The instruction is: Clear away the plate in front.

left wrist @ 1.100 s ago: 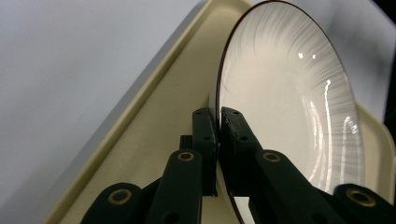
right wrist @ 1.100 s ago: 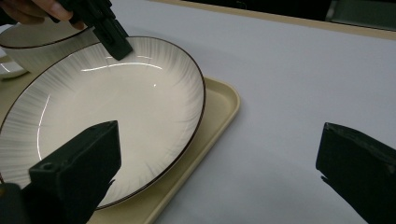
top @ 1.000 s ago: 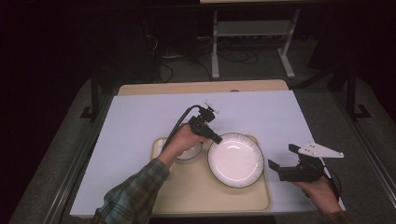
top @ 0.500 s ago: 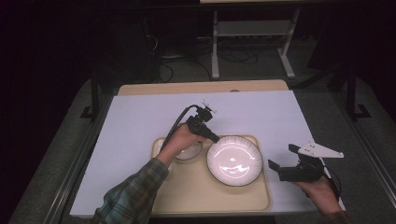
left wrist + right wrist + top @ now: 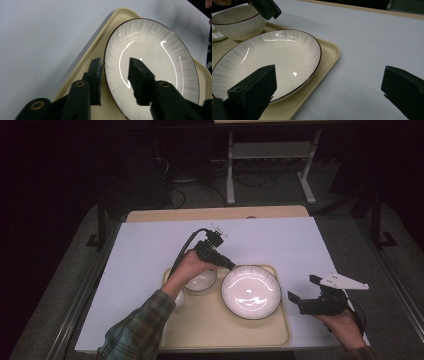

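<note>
The right gripper [image 5: 305, 298] hovers nearest, off the tray's right edge, its jaws spread wide with nothing between them. Should it swing left carelessly, a jaw could knock the near right rim of the plate [image 5: 251, 292] and slide it across the tray [image 5: 220, 332].

The plate lies flat in the right half of the tray, which sits on the near part of the white table cover [image 5: 145, 255]. The left gripper [image 5: 116, 75] straddles the plate's far left rim; its jaws have just been opening, and in the left gripper view one pad stands outside the rim and the other over the inside, neither pressing. I judge the plate released and at rest. The risk here is the withdrawal: pulling away low or sideways could let a pad catch the dark-edged rim, tipping or dragging the plate.

Just left of the plate, under the left hand [image 5: 189, 269], stands a bowl [image 5: 200, 281]. It is close enough that a shoved plate could clink against it.
</note>
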A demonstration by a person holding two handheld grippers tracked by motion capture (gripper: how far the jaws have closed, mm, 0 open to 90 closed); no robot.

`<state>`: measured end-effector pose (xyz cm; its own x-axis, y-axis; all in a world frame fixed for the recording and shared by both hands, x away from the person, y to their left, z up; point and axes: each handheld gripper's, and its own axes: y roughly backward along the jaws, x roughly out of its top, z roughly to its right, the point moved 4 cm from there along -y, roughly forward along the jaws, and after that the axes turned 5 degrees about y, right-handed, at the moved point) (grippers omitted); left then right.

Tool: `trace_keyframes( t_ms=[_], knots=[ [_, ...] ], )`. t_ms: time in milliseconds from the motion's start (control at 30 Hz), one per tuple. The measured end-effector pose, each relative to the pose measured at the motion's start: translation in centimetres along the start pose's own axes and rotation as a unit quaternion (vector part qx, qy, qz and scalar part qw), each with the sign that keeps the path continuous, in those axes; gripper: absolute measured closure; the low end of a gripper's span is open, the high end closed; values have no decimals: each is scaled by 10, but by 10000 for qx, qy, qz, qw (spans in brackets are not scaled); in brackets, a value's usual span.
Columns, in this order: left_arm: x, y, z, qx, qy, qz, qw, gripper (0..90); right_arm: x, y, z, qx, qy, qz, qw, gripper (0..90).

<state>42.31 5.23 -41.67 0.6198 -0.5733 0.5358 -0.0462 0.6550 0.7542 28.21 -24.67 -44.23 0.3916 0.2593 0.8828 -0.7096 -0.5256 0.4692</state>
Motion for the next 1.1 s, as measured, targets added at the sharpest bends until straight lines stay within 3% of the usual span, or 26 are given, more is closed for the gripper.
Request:
trace_keyframes(
  t_ms=[133, 433, 633, 867, 1100],
  knots=[
    [-4, 8, 1, 66, -157, 153, 9997, 441, -2, 2, 2, -5, -29, 5, 10000, 0],
    [-22, 36, 5, 346, -427, 645, 9964, 248, -1, -1, 0, 66, 3, -15, 10000, 0],
    [-37, 52, 4, 420, -406, 947, 9938, 212, 0, 0, -2, 59, 14, -30, 10000, 0],
    [-59, 74, 0, 632, -462, 1268, 9888, 194, -1, 1, -2, 29, 16, -56, 10000, 0],
    [-90, 86, -4, 896, -423, 1412, 9850, 185, -2, 2, -2, 3, -1, -56, 10000, 0]
  ],
)
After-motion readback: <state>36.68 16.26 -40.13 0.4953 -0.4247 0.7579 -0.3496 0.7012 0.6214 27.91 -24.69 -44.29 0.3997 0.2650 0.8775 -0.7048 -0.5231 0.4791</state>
